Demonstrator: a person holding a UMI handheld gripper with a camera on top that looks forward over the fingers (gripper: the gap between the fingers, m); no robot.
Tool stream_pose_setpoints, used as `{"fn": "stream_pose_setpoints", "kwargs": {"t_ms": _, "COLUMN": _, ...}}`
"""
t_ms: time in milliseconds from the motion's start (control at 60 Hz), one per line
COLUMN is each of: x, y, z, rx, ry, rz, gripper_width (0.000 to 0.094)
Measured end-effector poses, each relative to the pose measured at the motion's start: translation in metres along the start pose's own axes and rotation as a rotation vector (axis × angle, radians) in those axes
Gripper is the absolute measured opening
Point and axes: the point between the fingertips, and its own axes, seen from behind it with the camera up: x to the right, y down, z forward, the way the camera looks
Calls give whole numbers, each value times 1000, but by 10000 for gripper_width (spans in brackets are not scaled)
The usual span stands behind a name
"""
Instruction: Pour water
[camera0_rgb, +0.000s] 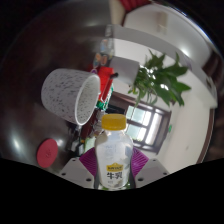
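My gripper (115, 172) is shut on a white milk bottle (115, 160) with a yellow cap (114, 122); the purple pads (141, 162) press on both its sides. The view is rolled over, so the bottle is tilted with its cap end toward a grey perforated cup (72, 94) just beyond the cap. The cup's round opening faces me and its inside looks pale. I cannot see any water flowing.
A green potted plant (160, 78) stands beyond the bottle to the right, by a bright window. A red round object (47, 152) lies to the left of the fingers. A small red and green item (104, 80) sits next to the cup.
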Motion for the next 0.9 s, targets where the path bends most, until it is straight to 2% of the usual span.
{"fn": "stream_pose_setpoints", "kwargs": {"t_ms": 83, "x": -6, "y": 1, "z": 2, "rx": 45, "ry": 53, "rz": -168, "gripper_width": 408}}
{"fn": "stream_pose_setpoints", "kwargs": {"t_ms": 233, "x": -28, "y": 12, "z": -1, "rx": 63, "ry": 75, "rz": -325, "gripper_width": 409}}
{"fn": "stream_pose_setpoints", "kwargs": {"t_ms": 283, "x": -31, "y": 13, "z": -5, "rx": 63, "ry": 71, "rz": -318, "gripper_width": 408}}
{"fn": "stream_pose_setpoints", "kwargs": {"t_ms": 300, "x": -41, "y": 29, "z": -4, "rx": 59, "ry": 68, "rz": -308, "gripper_width": 410}}
{"fn": "stream_pose_setpoints", "kwargs": {"t_ms": 450, "x": -53, "y": 67, "z": -9, "rx": 61, "ry": 50, "rz": -141, "gripper_width": 413}}
{"fn": "stream_pose_setpoints", "kwargs": {"t_ms": 550, "x": -55, "y": 99, "z": -12, "rx": 74, "ry": 23, "rz": 133, "gripper_width": 409}}
{"fn": "stream_pose_setpoints", "kwargs": {"t_ms": 567, "x": -60, "y": 105, "z": -22, "rx": 38, "ry": 25, "rz": 190, "gripper_width": 411}}
{"fn": "stream_pose_setpoints", "kwargs": {"t_ms": 583, "x": -55, "y": 111, "z": -11, "rx": 70, "ry": 3, "rz": 251, "gripper_width": 412}}
{"fn": "stream_pose_setpoints", "kwargs": {"t_ms": 650, "x": -67, "y": 138, "z": -14, "rx": 67, "ry": -57, "rz": 539, "gripper_width": 410}}
{"fn": "stream_pose_setpoints", "kwargs": {"t_ms": 733, "x": -82, "y": 162, "z": -19, "rx": 115, "ry": -152, "rz": 899, "gripper_width": 410}}
{"fn": "stream_pose_setpoints", "kwargs": {"t_ms": 750, "x": -89, "y": 160, "z": -24, "rx": 95, "ry": -156, "rz": 969, "gripper_width": 411}}
{"fn": "stream_pose_setpoints", "kwargs": {"t_ms": 767, "x": -79, "y": 149, "z": -6, "rx": 121, "ry": -176, "rz": 1045, "gripper_width": 410}}
{"fn": "stream_pose_setpoints", "kwargs": {"t_ms": 900, "x": -101, "y": 163, "z": 3, "rx": 162, "ry": -291, "rz": 1500, "gripper_width": 408}}
